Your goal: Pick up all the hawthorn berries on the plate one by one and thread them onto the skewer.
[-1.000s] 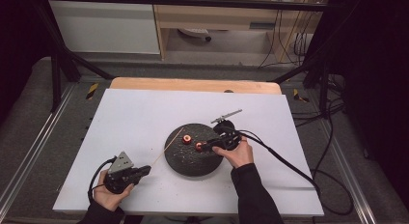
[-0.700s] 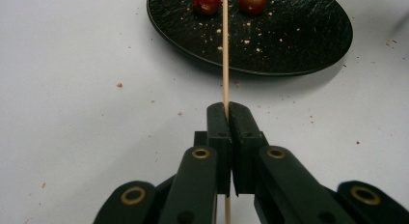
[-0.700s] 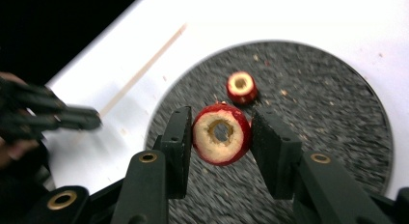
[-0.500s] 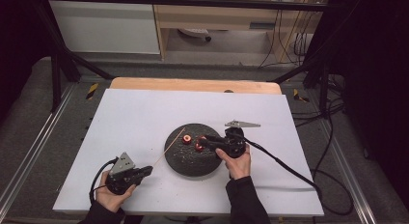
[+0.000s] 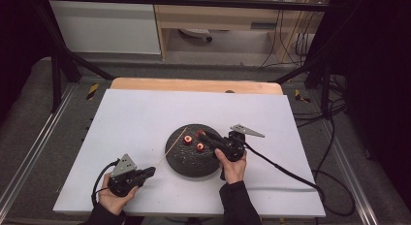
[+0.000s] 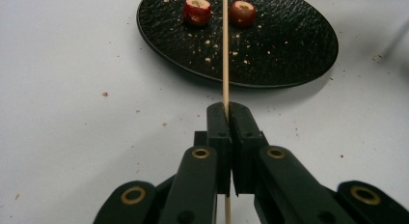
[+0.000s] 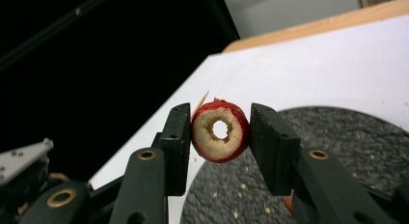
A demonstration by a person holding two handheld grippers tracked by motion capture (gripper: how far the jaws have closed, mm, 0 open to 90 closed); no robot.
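One black plate (image 5: 191, 159) sits on the counter (image 5: 145, 113).

Three red cored fruit pieces show in the high view: two lie on the plate, one (image 5: 187, 140) beside the other (image 5: 199, 147), and the third (image 5: 200, 133) is at the tip of the right tongs (image 5: 200, 134).

One wooden skewer (image 5: 172, 145) reaches from the left tongs (image 5: 151, 170) over the plate's rim.

There are two tongs, one in each hand.

Many small crumbs dot the plate and the counter, too many to count.

Even overhead light falls on the white table (image 5: 145, 118), while the room toward 9 and 3 o'clock stays dark. In the gripper views the black jaws at 6 o'clock look slightly soft, and the dark plate (image 6: 289, 50) casts a soft shadow toward 6 o'clock
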